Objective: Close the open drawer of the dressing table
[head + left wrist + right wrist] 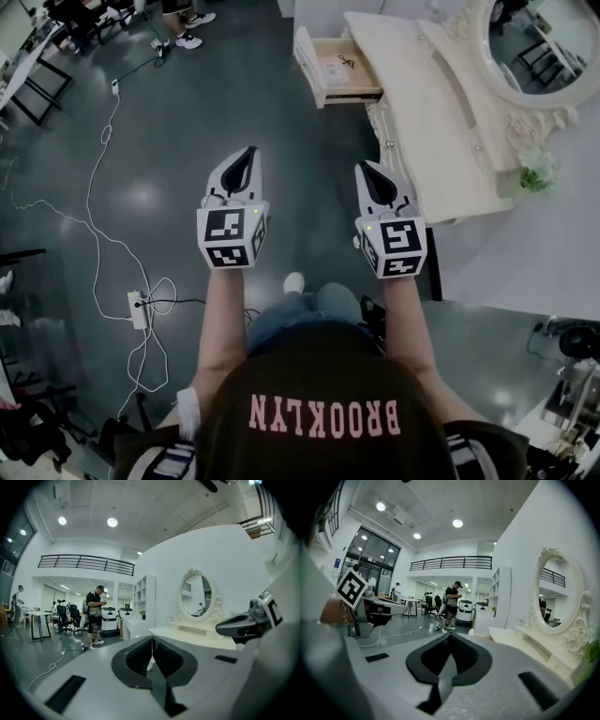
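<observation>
The cream dressing table [441, 112] stands at the upper right of the head view, its oval mirror [534, 47] at the corner. One drawer [337, 70] is pulled out to the left, with small items inside. Both grippers are held out over the dark floor, short of the table and apart from it. My left gripper [248, 153] is shut, nothing between its jaws. My right gripper [367, 168] is also shut and empty, close to the table's front edge. In the left gripper view the shut jaws [152, 640] point past the table [197, 637]. The right gripper view shows its jaws [450, 638] and the mirror [555, 597].
White cables and a power strip [138, 307] lie on the floor at the left. A person [95, 616] stands far ahead beside a white machine [108, 620] and desks with chairs [65, 618]. A white shelf unit [143, 604] stands beyond the table.
</observation>
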A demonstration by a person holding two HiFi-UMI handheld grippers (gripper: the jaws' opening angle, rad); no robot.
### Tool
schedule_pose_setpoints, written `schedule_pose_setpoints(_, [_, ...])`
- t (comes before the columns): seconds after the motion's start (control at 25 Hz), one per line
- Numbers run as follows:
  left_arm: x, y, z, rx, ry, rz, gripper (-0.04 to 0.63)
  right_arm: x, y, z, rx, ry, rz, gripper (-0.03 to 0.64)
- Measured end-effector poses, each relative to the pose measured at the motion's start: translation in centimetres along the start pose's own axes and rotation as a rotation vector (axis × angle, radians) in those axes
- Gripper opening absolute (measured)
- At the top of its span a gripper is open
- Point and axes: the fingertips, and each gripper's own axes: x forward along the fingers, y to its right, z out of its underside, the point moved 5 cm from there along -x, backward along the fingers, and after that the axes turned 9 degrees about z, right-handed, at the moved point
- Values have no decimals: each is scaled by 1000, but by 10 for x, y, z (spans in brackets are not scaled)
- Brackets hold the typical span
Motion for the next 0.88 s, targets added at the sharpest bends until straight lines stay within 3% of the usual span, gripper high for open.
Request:
schedule_pose_setpoints(0.44, [52, -18, 7, 28, -42, 25, 5, 46, 30, 19, 75, -31, 41, -9])
schedule_pose_setpoints(0.88, [160, -66, -9, 27, -62, -10, 5, 163, 77, 6, 86, -25, 0, -8])
